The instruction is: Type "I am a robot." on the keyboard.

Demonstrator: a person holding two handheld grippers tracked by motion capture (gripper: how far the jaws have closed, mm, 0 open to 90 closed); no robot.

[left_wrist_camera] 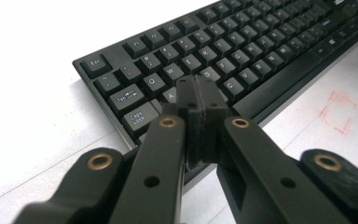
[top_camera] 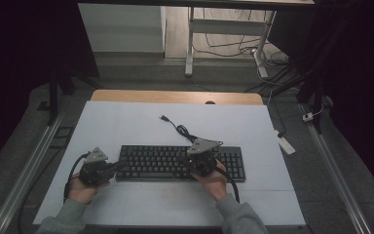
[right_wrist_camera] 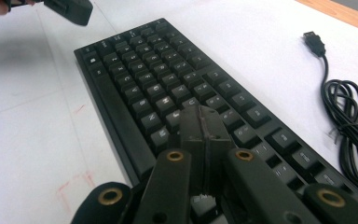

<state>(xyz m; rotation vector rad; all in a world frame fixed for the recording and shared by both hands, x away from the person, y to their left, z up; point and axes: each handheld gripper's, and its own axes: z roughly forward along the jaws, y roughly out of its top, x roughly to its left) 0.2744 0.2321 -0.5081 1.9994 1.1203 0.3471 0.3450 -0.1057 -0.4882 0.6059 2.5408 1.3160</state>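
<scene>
here, at a white table (top_camera: 126,126), we hold both grippers over a black keyboard (top_camera: 160,163) that lies flat near our edge, its cable (top_camera: 182,130) coiled loose behind it with the plug (right_wrist_camera: 314,43) lying free. the left gripper (left_wrist_camera: 198,95) hovers at the keyboard's left end, jaws pressed together on nothing, tips poised above the a key (left_wrist_camera: 170,95). the right gripper (right_wrist_camera: 201,123) sits over the right half of the letter keys, jaws likewise closed and empty. we judge the risk plain: closed tips are broad and blunt, so a press could land on two keys at once, or slide off a keycap. a hard push near either end could skid the unanchored keyboard across the smooth table, and we could snag the cable trailing beside the right gripper.
</scene>
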